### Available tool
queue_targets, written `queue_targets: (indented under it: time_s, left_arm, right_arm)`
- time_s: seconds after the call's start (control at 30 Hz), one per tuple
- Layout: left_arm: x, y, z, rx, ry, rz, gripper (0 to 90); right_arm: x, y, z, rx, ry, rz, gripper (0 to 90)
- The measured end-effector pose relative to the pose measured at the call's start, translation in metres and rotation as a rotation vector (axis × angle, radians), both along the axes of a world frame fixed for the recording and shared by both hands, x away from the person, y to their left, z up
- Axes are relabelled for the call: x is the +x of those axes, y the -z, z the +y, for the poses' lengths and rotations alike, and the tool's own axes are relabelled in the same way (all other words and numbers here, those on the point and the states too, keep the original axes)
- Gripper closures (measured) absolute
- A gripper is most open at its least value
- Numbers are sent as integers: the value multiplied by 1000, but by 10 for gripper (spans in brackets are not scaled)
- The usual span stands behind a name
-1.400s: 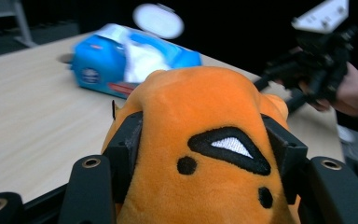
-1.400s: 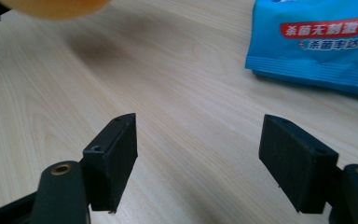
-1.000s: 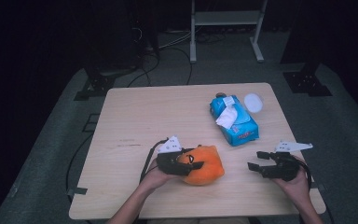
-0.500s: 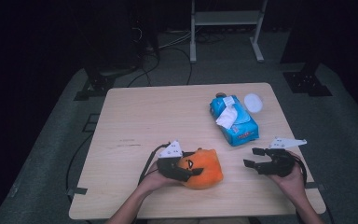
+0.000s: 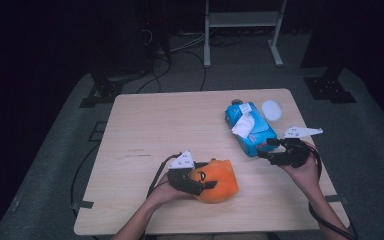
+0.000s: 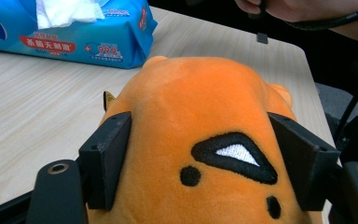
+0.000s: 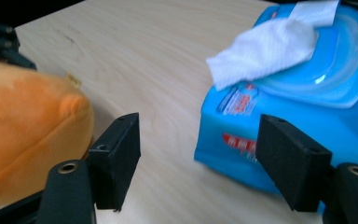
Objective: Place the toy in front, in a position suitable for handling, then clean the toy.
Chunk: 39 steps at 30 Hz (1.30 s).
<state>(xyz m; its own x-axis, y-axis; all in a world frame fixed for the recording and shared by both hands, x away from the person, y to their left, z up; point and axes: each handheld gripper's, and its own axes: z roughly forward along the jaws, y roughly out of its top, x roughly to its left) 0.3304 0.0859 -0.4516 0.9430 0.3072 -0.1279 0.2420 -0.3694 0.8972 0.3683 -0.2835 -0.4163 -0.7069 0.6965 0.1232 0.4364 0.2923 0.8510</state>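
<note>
- The table (image 5: 145, 125) carried a wipes pack (image 5: 250, 127) at its far right and an orange plush (image 5: 217, 180) at the near edge.
- The plush sat between the left gripper (image 5: 200, 184) jaws, which had just been opening; they flanked it loosely, so it seemed set down and nearly released.
- The right gripper (image 5: 265, 155) hovered wide open and empty, near the pack's front end; that pick-up looked left to do.

Plush toy (image 6: 200, 140): base cut off below the left gripper's fingers (image 6: 106, 158); whether they press its sides cannot be told. Wipes pack (image 7: 298, 98): far end cut off beyond the right gripper's fingers (image 7: 291, 161).
</note>
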Motion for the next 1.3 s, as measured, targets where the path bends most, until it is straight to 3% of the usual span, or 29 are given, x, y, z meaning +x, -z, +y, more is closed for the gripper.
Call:
queue_targets:
  time_s: [0.23, 0.4, 0.67, 0.9, 1.07, 1.3]
  left_arm:
    - [-3, -1, -3, 17, -1, -14, 251]
    - [-3, -1, -3, 17, 1, -14, 246]
    - [-3, 0, -2, 12, 1, -15, 241]
    - [-4, 1, 0, 9, -2, -6, 235]
    - [-4, 1, -1, 10, -6, -4, 233]
    - [-4, 2, -2, 6, -7, -3, 217]
  right_arm:
    - [28, -14, 14, -13, 0, -26, 296]
    - [57, -20, 32, -67, -1, -43, 296]
    - [86, -13, 48, -79, -5, -33, 302]
    - [104, -1, 52, -98, 34, -11, 330]
    - [109, 9, 50, -115, 80, 6, 482]
    - [107, 9, 40, -78, 135, 36, 755]
